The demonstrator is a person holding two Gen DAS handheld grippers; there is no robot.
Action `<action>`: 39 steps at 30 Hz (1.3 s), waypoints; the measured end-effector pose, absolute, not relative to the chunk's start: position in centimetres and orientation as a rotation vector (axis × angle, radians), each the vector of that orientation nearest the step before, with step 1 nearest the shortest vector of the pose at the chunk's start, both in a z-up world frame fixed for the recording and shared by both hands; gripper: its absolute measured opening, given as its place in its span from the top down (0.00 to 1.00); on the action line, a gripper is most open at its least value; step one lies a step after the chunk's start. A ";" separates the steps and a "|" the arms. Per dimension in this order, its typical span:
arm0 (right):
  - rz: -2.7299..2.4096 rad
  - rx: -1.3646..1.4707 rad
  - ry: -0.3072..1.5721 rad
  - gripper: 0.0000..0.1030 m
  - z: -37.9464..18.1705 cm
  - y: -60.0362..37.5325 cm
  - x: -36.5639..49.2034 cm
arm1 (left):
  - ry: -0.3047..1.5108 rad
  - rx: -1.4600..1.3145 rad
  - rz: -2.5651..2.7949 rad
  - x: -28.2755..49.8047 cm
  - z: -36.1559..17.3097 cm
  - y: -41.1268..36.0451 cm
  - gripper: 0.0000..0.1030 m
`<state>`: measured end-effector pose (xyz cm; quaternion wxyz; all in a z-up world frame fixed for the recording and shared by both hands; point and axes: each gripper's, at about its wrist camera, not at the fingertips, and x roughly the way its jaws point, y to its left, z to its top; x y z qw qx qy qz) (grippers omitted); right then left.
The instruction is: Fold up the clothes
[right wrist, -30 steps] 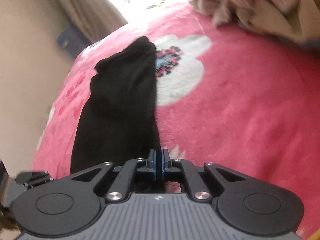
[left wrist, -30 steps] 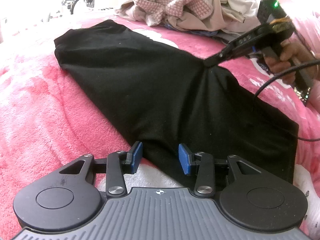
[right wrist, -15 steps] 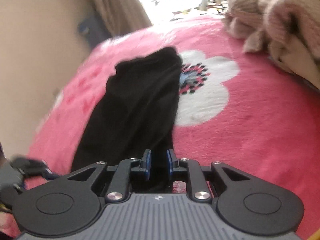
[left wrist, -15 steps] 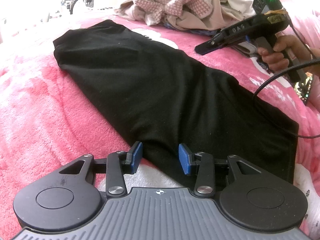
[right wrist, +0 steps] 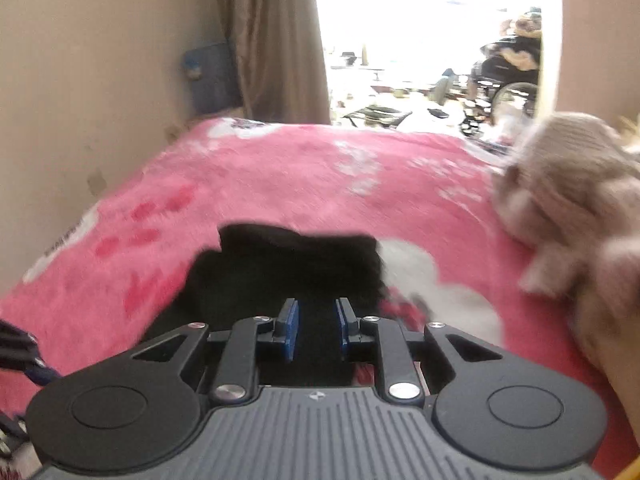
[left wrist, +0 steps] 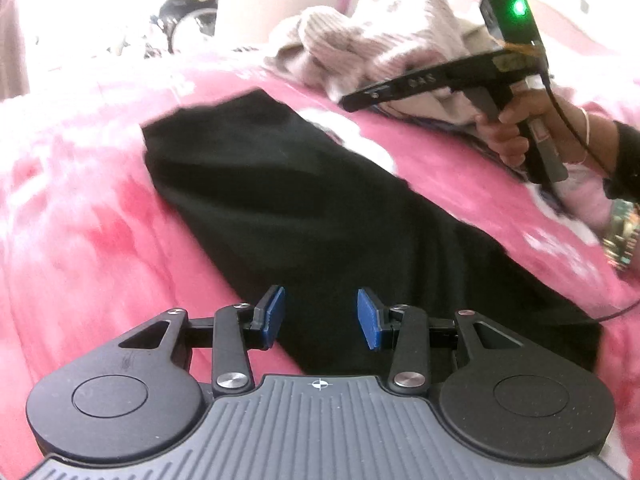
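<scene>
Right gripper has let go of the black garment since a second ago, when it was pinching the fabric up into a peak; now it's lifted clear and swung round, seen in the left wrist view hovering over the far side of the bed with a hand on its handle. Its jaws are opening, blue pads parted, nothing between them, just black cloth lying below. The garment is lying flat again as a long folded strip running diagonally across the pink blanket, far end toward the doorway, near end under the left gripper. Left gripper is sitting just above the garment's near edge, jaws partly open, pads not touching fabric, holding nothing. A heap of unfolded clothes, beige and pink knit, is sitting on the bed beyond the garment, apart from it. Right wrist view is motion-blurred.
</scene>
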<state>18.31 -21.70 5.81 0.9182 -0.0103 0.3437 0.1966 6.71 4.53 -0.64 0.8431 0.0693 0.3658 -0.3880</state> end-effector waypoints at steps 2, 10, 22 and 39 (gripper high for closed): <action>0.463 -0.050 0.703 0.63 5.7 -19.7 20.6 | 0.770 0.148 -0.800 8.0 -1.0 3.9 0.61; 0.756 -0.327 0.762 0.45 4.2 -12.4 29.2 | 0.807 0.185 -0.805 8.7 -3.1 2.6 0.61; 0.862 -0.227 1.081 0.37 -1.0 -11.3 36.9 | 0.814 0.199 -0.863 8.7 -3.4 3.0 0.61; 0.633 0.061 0.869 0.96 -2.8 -14.4 39.9 | 0.809 0.213 -0.878 8.5 -3.6 2.6 0.57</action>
